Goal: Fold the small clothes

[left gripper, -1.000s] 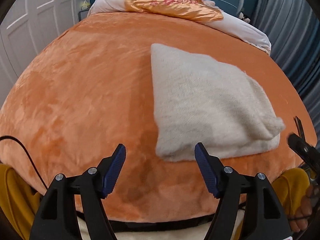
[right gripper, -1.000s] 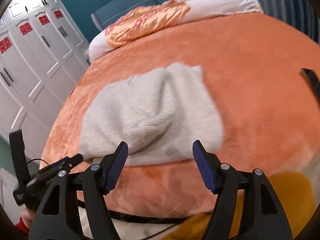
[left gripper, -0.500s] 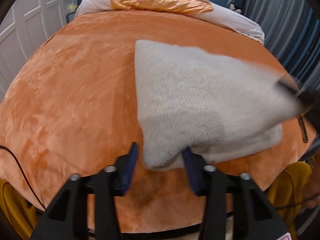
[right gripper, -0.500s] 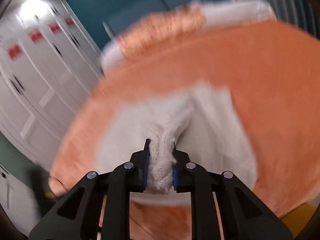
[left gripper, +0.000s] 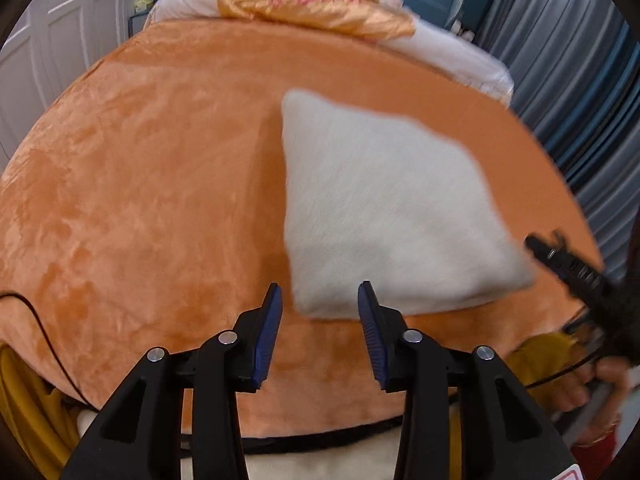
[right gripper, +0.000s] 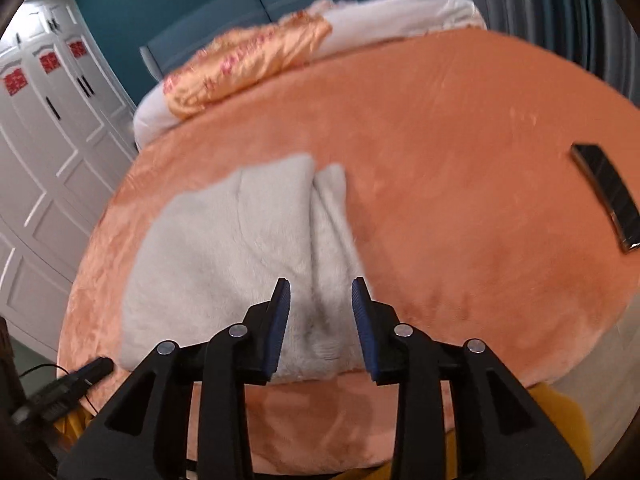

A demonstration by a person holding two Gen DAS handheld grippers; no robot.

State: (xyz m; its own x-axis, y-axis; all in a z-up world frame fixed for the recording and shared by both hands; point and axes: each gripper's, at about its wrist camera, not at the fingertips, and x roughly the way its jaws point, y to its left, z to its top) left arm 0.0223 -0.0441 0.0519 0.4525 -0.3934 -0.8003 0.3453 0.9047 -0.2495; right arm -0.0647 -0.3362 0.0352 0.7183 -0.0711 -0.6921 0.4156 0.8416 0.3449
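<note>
A fuzzy off-white folded garment [left gripper: 384, 208] lies on the orange bed cover [left gripper: 152, 168]. My left gripper [left gripper: 319, 312] is open and empty, just short of the garment's near left corner. In the right wrist view the garment [right gripper: 240, 248] shows a raised fold line down its right side. My right gripper [right gripper: 321, 312] is open over the garment's near edge, its fingers straddling that fold without gripping it. The right gripper also shows in the left wrist view [left gripper: 576, 268] at the garment's right corner.
A dark flat phone-like object [right gripper: 606, 196] lies on the cover at the right. Gold and white pillows [left gripper: 316, 12] sit at the head of the bed. White wardrobe doors [right gripper: 44, 152] stand to the left, grey curtains [left gripper: 580, 64] to the right. A black cable [left gripper: 44, 324] hangs at the near left.
Both grippers closed in on the garment's near edge half a second ago, the right one shut on its fold. Now both have opened and let go, and the garment lies flat.
</note>
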